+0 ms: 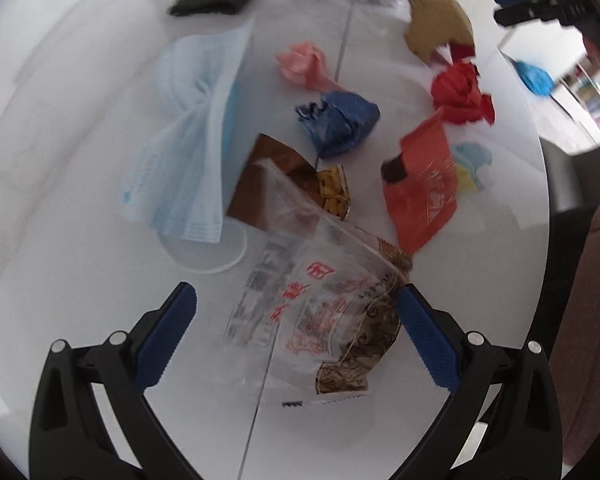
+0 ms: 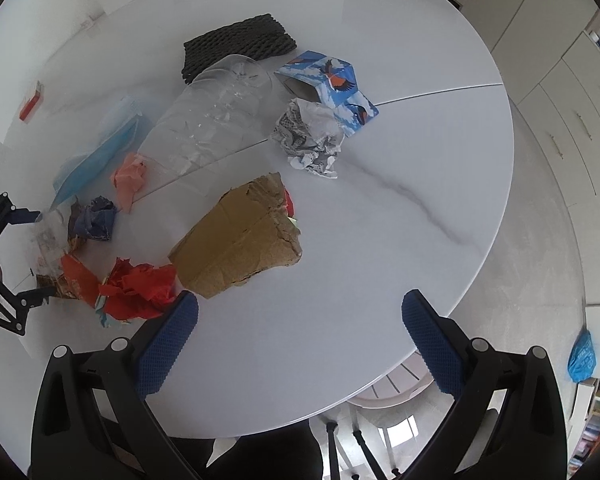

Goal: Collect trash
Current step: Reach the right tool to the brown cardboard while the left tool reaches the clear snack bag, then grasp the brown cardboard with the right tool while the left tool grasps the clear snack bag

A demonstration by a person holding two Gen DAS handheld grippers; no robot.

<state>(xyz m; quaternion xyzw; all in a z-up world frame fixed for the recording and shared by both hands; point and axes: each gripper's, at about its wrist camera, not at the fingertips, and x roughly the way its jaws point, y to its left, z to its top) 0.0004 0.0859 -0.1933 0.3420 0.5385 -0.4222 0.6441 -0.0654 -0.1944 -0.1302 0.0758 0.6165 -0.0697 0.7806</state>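
Trash is strewn over a round white table (image 2: 380,240). My left gripper (image 1: 296,312) is open, hovering just over a clear printed plastic wrapper (image 1: 320,292) that lies between its blue pads. Beyond it lie a brown snack packet (image 1: 276,176), a blue face mask (image 1: 188,136), a blue paper wad (image 1: 340,122), a pink wad (image 1: 302,65), an orange wrapper (image 1: 424,188) and crumpled red paper (image 1: 460,92). My right gripper (image 2: 300,320) is open over bare table, near torn brown cardboard (image 2: 236,240). The red paper (image 2: 140,284) lies by its left finger.
A clear plastic bottle (image 2: 216,120) lies on its side mid-table, with a dark woven mat (image 2: 240,46) behind it. A crumpled printed paper (image 2: 312,140) and a blue bird-pattern box (image 2: 332,84) sit farther back. A blue bag (image 2: 580,360) hangs beyond the table edge; a chair (image 2: 388,392) stands below.
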